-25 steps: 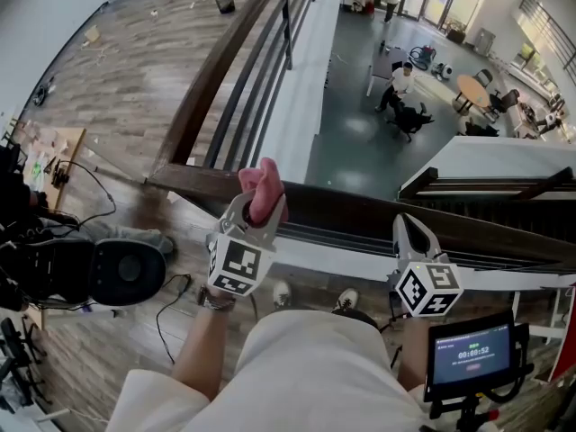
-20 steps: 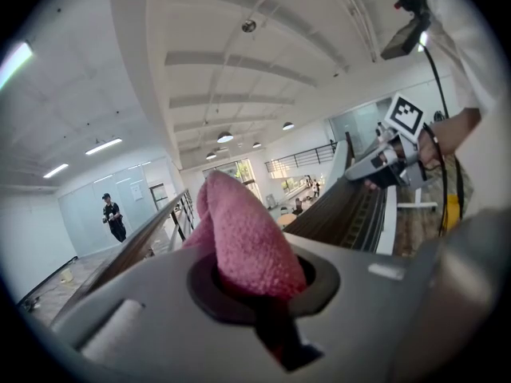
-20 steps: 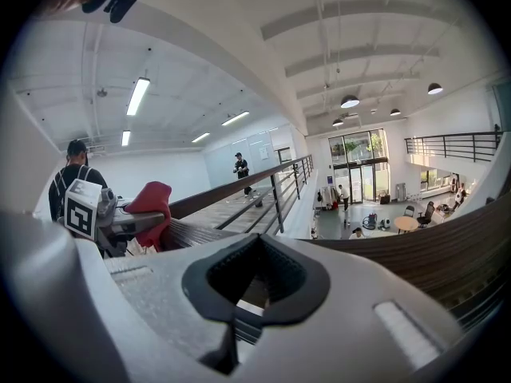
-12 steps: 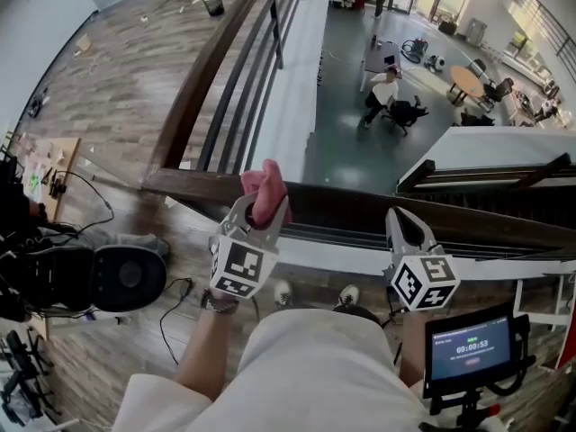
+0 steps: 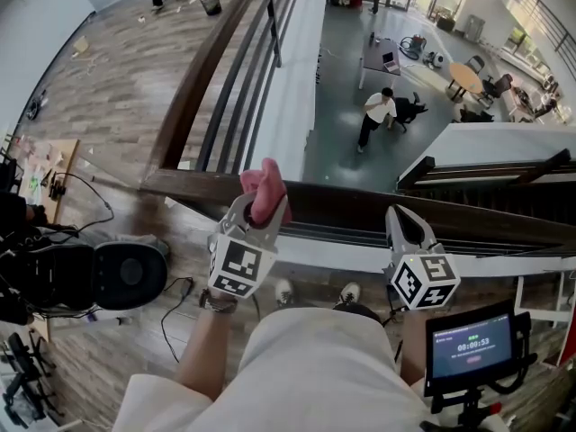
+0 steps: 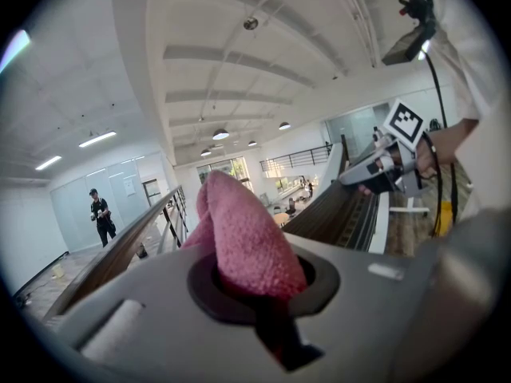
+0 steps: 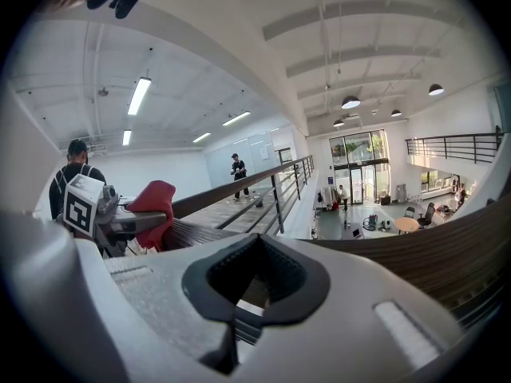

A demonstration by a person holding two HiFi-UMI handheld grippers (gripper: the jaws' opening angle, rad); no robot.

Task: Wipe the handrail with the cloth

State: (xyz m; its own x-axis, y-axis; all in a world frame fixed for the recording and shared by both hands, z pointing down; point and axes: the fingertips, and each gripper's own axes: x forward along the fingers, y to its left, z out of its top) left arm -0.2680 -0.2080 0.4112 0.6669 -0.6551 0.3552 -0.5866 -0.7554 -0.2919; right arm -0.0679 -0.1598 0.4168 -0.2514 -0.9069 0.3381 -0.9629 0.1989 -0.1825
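The left hand-held gripper (image 5: 258, 212) is clamped on the pink cloth (image 5: 264, 185), held at the dark wooden handrail (image 5: 351, 207) near its corner. The right hand-held gripper (image 5: 405, 228) is closed and empty. Dragged hard, the bunched cloth could pull free and drop into the lower hall (image 5: 378, 79), where people (image 5: 371, 115) walk. A plank floor (image 5: 117, 88) lies to the left.

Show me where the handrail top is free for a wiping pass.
The handrail is bare between the cloth in the left gripper and the right gripper, and beyond it rightward. Left of the cloth, the rail corner crowds in.
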